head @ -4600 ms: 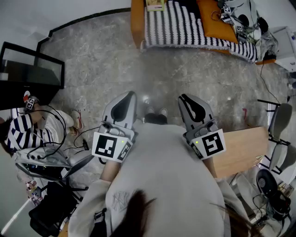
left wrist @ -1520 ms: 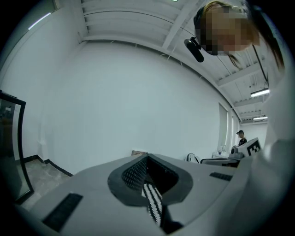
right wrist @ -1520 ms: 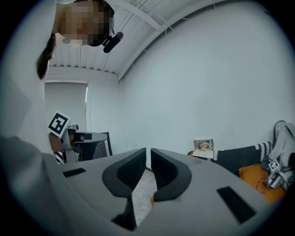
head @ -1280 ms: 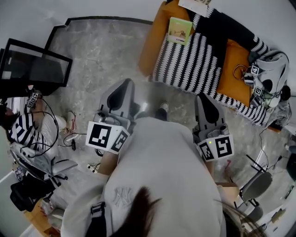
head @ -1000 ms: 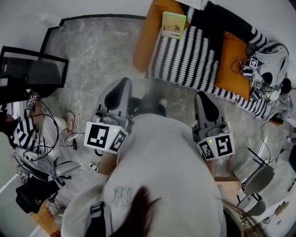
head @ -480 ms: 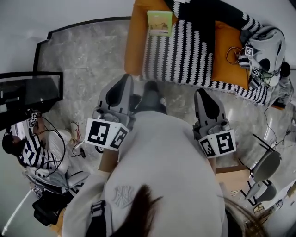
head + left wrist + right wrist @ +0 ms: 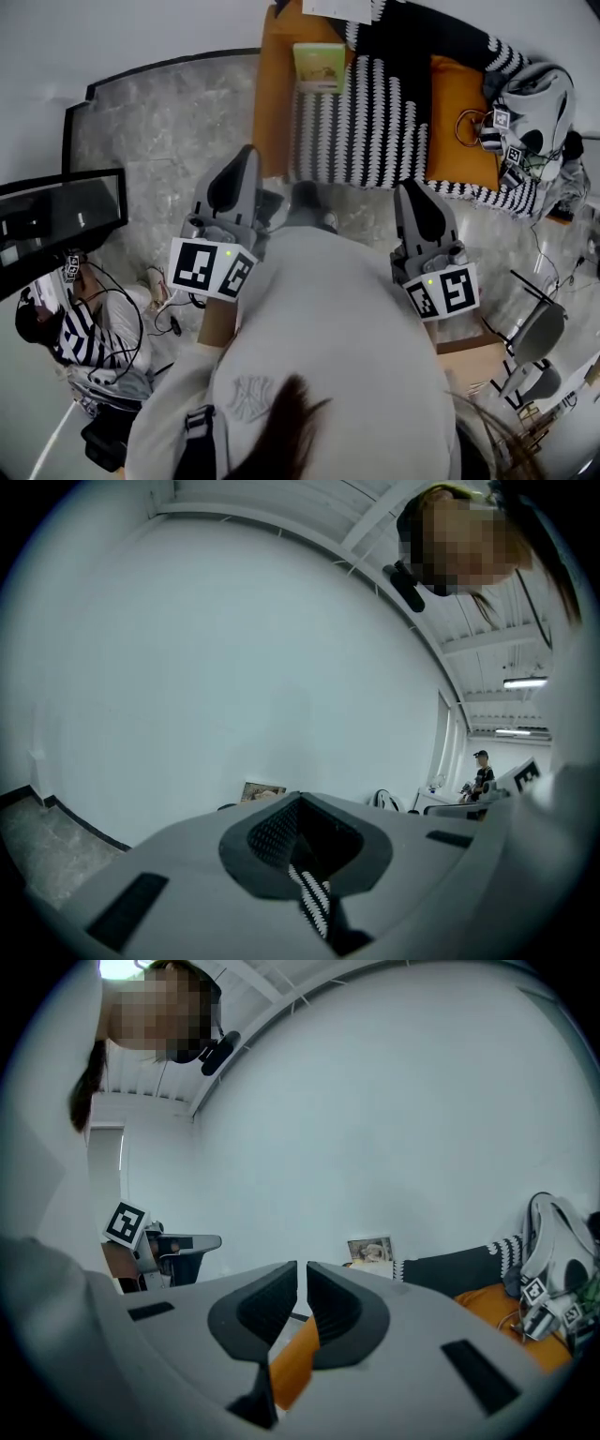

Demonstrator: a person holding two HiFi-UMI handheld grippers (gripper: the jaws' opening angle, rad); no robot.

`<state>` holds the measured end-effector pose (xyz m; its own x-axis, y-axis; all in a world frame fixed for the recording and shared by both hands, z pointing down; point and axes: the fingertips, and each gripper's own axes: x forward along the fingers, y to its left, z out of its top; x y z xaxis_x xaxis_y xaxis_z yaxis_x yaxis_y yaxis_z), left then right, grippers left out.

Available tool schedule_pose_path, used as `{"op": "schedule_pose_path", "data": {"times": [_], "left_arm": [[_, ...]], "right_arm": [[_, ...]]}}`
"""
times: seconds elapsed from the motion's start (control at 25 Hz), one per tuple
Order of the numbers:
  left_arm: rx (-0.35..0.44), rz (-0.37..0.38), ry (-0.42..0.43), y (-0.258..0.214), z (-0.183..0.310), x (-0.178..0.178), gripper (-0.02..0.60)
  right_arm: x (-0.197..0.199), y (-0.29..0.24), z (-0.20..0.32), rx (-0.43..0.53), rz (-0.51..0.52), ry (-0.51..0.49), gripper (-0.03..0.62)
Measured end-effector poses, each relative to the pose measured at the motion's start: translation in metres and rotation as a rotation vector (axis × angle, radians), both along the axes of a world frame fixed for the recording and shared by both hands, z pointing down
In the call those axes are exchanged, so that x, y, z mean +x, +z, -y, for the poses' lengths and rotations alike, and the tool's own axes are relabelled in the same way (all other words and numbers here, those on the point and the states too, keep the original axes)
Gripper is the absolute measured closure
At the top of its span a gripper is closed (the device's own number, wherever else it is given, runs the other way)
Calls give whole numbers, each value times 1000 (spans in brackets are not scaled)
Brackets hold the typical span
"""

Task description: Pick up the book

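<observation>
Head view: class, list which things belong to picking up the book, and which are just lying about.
Job in hand: book; left gripper; right gripper.
Lying about: striped blanket; orange cushion; black glass stand.

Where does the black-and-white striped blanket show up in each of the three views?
Head view: top centre, the blanket lies across the orange sofa.
Left gripper view: low centre, only a striped sliver seen through the hollow of the shut left tongs.
Right gripper view: right of centre, its dark part with a striped edge.
Shared landmark: the white wall behind the sofa.
</observation>
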<state>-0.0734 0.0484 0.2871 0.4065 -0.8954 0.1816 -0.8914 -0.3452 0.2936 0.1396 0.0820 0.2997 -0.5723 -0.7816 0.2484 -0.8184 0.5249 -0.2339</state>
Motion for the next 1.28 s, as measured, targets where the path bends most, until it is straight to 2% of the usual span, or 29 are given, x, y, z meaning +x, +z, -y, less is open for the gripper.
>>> {"op": "schedule_pose_path", "data": {"times": [0.4,0.64,1.04,1.28], "left_arm": [[1,-29,17,11,54,-31,572],[-4,-43,44,29,66,-53,572],[-35,-59,103,42,81,-36,572],[-56,-54,49,49,92,-42,572]], "right_arm": [[-37,5,53,6,-14,4,548],[-55,16,60,15,-8,47,548],[-48,25,63,-31,-35,74,548],[-54,30,85,-47,-27,11,548]]}}
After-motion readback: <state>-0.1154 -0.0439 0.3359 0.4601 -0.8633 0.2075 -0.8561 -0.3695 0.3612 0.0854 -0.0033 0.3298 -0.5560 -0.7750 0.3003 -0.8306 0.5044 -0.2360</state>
